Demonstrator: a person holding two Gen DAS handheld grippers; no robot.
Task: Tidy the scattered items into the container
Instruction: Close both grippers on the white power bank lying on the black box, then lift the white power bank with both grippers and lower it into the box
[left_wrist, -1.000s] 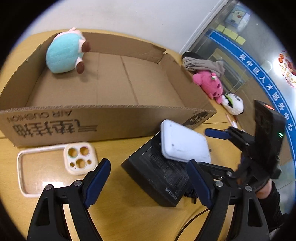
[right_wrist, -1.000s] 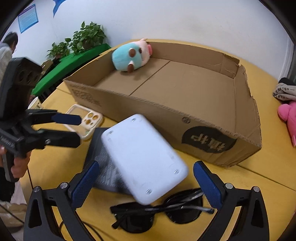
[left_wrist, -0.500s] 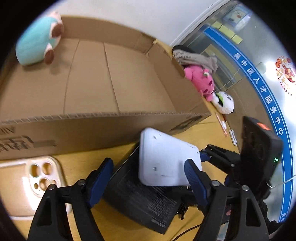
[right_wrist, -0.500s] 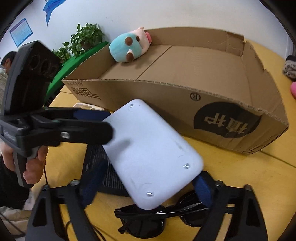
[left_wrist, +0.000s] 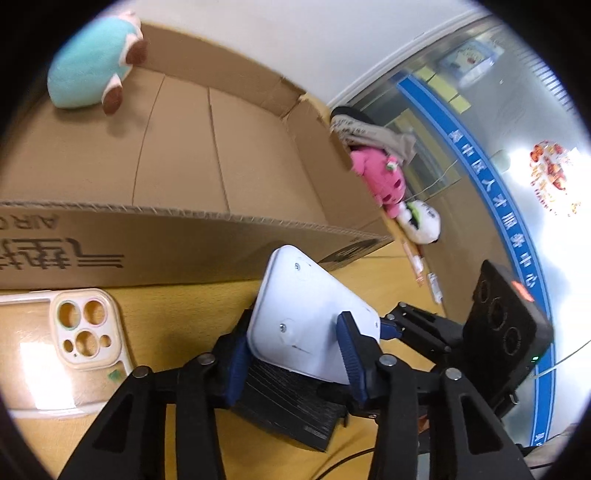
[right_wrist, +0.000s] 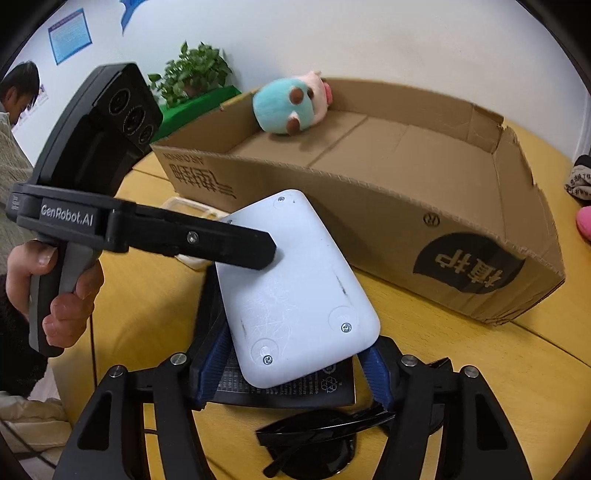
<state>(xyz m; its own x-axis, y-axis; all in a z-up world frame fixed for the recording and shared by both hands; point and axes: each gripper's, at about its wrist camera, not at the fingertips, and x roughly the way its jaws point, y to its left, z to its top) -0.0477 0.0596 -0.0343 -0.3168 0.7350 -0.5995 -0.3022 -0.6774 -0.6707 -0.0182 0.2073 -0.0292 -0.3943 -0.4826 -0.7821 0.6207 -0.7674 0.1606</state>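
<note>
A white flat device (left_wrist: 308, 317) (right_wrist: 291, 291) lies tilted on a black power brick (left_wrist: 291, 402) (right_wrist: 288, 387) in front of the cardboard box (left_wrist: 184, 218) (right_wrist: 369, 192). My left gripper (left_wrist: 295, 363) is shut on the white device's near end. My right gripper (right_wrist: 291, 373) is shut on its other end. The left gripper's finger (right_wrist: 207, 243) shows over the device in the right wrist view. A teal plush (left_wrist: 92, 62) (right_wrist: 291, 107) lies in the box's far corner.
A clear phone case (left_wrist: 70, 336) lies on the yellow table at the left. Black sunglasses (right_wrist: 317, 439) lie under my right gripper. A pink plush (left_wrist: 380, 177), a white plush (left_wrist: 421, 221) and a grey cloth (left_wrist: 369, 129) lie beyond the box's right end.
Both grippers closed in on the white device and shut on it. Its far end has lifted and tilted up off the black brick.
</note>
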